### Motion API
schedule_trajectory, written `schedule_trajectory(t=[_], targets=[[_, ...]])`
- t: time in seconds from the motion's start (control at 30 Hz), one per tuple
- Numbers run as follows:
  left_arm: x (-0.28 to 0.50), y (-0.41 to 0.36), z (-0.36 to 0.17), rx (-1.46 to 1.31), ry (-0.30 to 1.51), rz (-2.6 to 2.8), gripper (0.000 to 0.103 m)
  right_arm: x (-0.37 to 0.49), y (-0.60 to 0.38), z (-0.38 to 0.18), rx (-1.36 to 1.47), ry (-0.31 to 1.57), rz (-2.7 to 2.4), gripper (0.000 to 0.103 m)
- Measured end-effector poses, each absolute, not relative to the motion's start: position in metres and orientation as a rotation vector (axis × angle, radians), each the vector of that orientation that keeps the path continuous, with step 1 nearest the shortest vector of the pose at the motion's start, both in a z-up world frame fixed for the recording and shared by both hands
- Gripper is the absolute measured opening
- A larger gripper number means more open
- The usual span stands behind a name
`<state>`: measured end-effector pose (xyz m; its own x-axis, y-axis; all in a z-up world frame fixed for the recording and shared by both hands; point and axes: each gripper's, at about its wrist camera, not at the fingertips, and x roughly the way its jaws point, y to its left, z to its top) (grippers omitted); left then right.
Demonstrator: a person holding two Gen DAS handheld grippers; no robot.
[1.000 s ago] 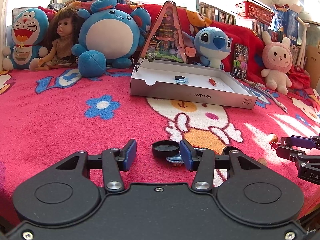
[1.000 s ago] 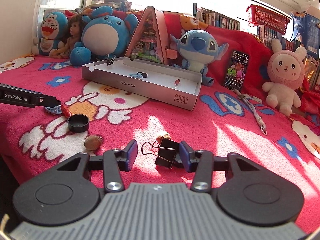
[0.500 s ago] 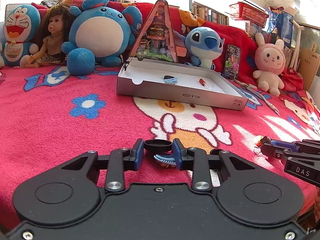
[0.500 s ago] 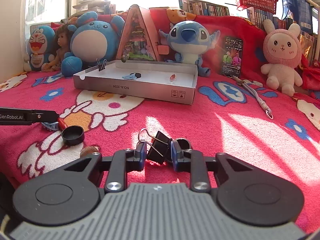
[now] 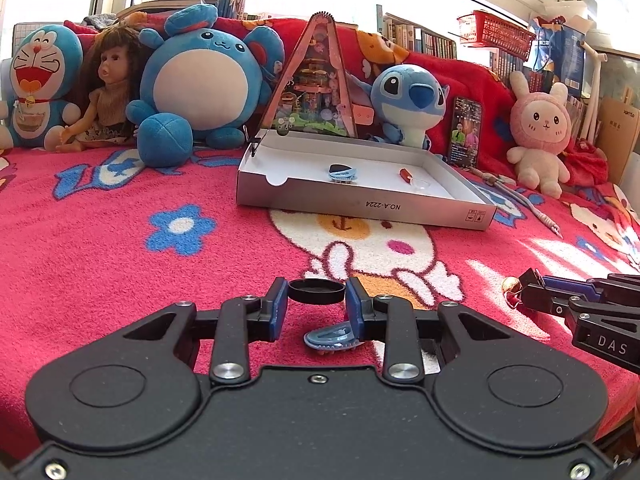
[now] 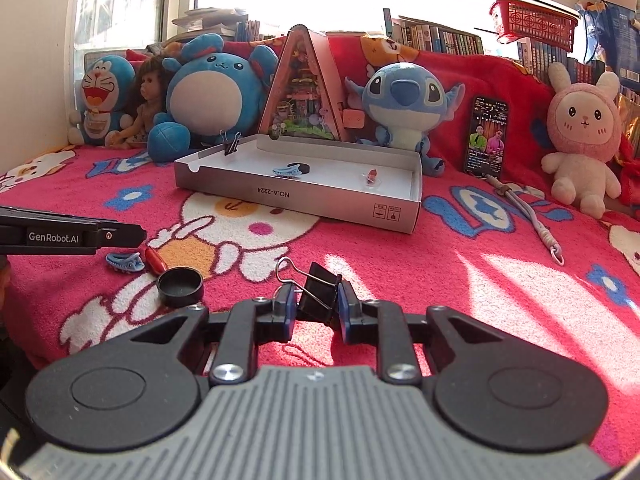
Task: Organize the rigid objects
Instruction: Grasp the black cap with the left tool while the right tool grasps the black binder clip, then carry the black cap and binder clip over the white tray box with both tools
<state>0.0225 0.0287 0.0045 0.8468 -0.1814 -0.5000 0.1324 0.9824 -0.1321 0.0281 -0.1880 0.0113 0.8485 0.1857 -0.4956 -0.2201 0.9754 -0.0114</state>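
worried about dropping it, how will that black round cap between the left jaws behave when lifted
The shallow black round plastic cap looks rigid and light, so it should hold its shape between the left gripper jaws. Its smooth curved rim gives little contact and might slip or pivot. If dropped on the fuzzy red blanket it would probably settle flat, not roll.

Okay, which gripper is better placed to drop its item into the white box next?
Right, probably. The right gripper has the black binder clip lifted off the blanket. The left gripper also grips its black cap, and neither looks clearly nearer the white box.
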Motion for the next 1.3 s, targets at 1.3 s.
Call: schedule_trajectory(t=[1.3], targets=[[0.032, 0.015, 0.020, -0.092, 0.512, -0.217, 0.030, 0.042, -0.185, 0.009, -0.049, 0.575, 0.188, 0.062]])
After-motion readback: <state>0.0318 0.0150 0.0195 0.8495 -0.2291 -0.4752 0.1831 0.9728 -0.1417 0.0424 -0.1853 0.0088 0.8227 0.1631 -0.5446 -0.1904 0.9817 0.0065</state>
